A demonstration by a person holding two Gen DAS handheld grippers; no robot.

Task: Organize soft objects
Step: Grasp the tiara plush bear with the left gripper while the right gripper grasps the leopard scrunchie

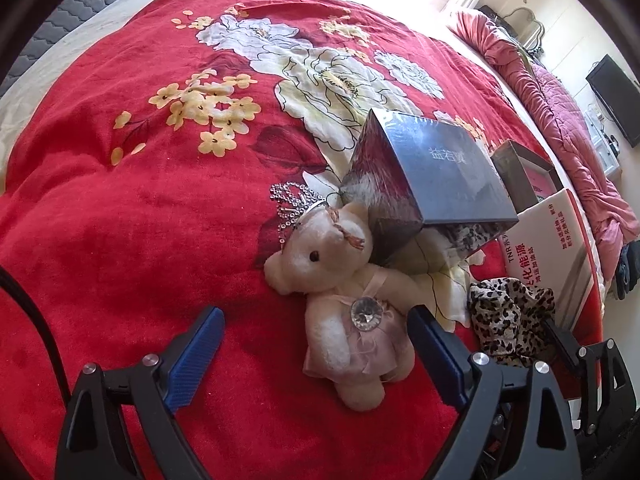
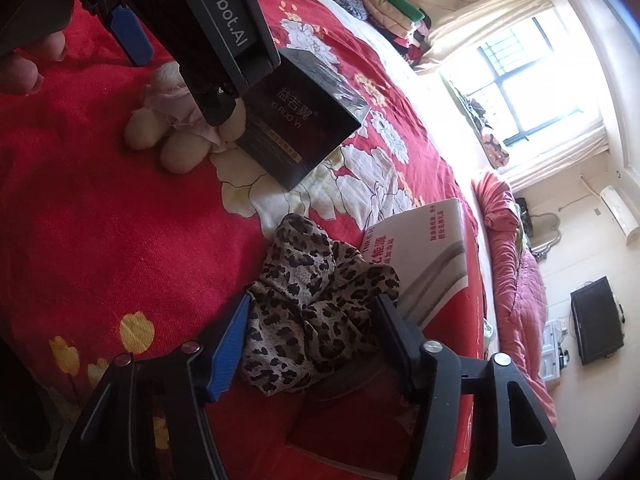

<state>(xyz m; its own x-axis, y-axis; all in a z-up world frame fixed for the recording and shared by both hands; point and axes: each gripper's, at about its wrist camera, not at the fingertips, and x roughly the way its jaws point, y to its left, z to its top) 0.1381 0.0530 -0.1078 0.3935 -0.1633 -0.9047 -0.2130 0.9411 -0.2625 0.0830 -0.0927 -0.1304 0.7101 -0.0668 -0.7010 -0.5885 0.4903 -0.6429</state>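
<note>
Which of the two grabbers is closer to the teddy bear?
The left. The left gripper is open with the teddy bear lying between its jaws. The right gripper is open around the leopard-print cloth, off to the bear's side.

"YI RUO YI" on the dark box [image 2: 304, 128]; "enRobot.AI" on the left tongs [image 2: 218, 28].
</note>
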